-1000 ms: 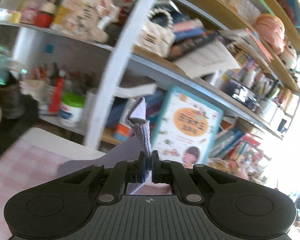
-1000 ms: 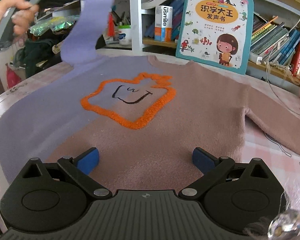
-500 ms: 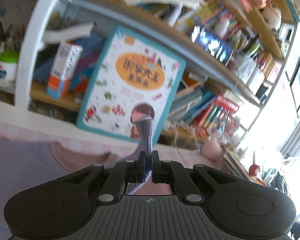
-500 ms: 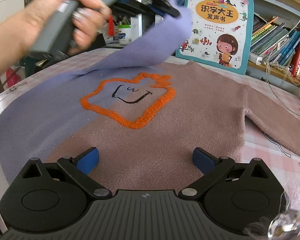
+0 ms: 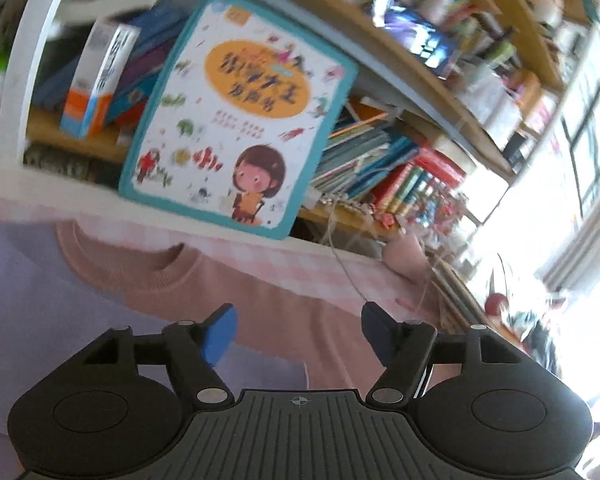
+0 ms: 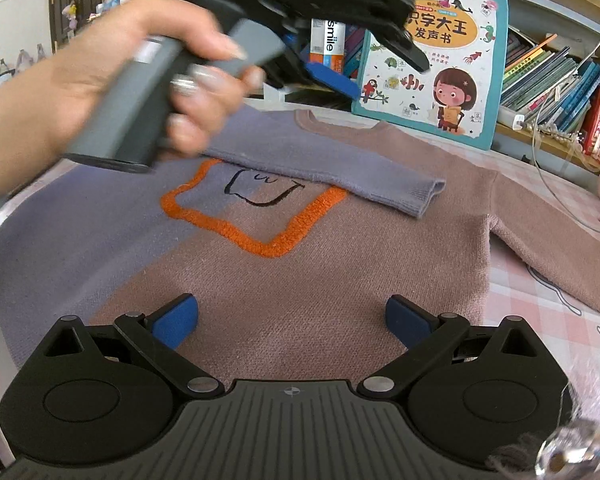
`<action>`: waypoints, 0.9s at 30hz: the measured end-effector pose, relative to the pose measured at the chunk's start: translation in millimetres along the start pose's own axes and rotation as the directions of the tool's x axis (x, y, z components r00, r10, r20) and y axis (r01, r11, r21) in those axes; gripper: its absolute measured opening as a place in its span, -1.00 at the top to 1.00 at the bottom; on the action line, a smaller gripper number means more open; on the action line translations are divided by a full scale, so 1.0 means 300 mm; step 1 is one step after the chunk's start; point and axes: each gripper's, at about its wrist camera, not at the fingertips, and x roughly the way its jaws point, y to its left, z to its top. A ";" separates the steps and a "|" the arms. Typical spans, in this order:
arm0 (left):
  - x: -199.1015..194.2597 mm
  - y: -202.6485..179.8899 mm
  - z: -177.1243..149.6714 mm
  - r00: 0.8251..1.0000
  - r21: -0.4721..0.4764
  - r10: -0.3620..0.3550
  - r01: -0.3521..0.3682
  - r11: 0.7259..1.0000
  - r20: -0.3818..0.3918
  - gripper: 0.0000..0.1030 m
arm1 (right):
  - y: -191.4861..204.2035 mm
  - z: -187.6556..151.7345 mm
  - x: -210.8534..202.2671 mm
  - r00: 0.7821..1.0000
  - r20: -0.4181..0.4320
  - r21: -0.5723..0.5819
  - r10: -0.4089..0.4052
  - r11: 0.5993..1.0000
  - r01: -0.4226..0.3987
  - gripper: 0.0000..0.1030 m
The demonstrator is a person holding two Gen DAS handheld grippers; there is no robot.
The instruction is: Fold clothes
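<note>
A knit sweater (image 6: 300,280), purple on its left half and dusty pink on its right, lies flat on the table with an orange-outlined motif (image 6: 256,216) on the chest. Its purple sleeve (image 6: 340,172) lies folded across the chest, cuff (image 6: 424,196) pointing right. My left gripper (image 6: 380,72), held in a person's hand (image 6: 100,80), hovers above that sleeve. Its jaws are opening with nothing between them, as the left wrist view of the left gripper (image 5: 298,320) confirms. My right gripper (image 6: 292,314) stands open over the sweater's lower front, holding nothing.
The pink sleeve (image 6: 560,248) stretches out to the right on the pink checked tablecloth (image 6: 540,292). A picture book (image 6: 432,60) leans on a crowded bookshelf (image 6: 560,80) right behind the table. A thin cable (image 6: 560,184) loops over the far right.
The left gripper carried the purple sleeve rightward across the chest, lowered it and let it go; its jaws went from shut to open. The right gripper has not moved.
</note>
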 end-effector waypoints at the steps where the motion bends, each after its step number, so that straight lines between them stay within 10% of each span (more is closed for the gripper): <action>1: -0.030 -0.003 -0.004 1.000 0.022 0.000 0.000 1.000 0.003 -0.39 | 0.001 0.000 0.001 1.000 0.000 0.001 -0.001 1.000 0.001 -0.96; 7: -0.254 0.011 -0.072 0.991 0.220 0.127 -0.134 0.966 0.046 -0.61 | 0.009 0.001 0.007 1.000 0.000 0.001 -0.006 1.000 0.006 -0.96; 15: -0.491 0.102 -0.249 0.907 0.388 0.412 -0.414 0.824 0.092 -0.72 | 0.012 0.003 0.014 1.000 0.000 0.000 -0.011 1.000 0.011 -0.97; 27: -0.679 0.245 -0.434 0.847 0.239 0.527 -0.527 0.815 0.068 -0.72 | 0.001 -0.013 -0.020 0.997 0.031 0.053 -0.067 0.996 0.066 -0.97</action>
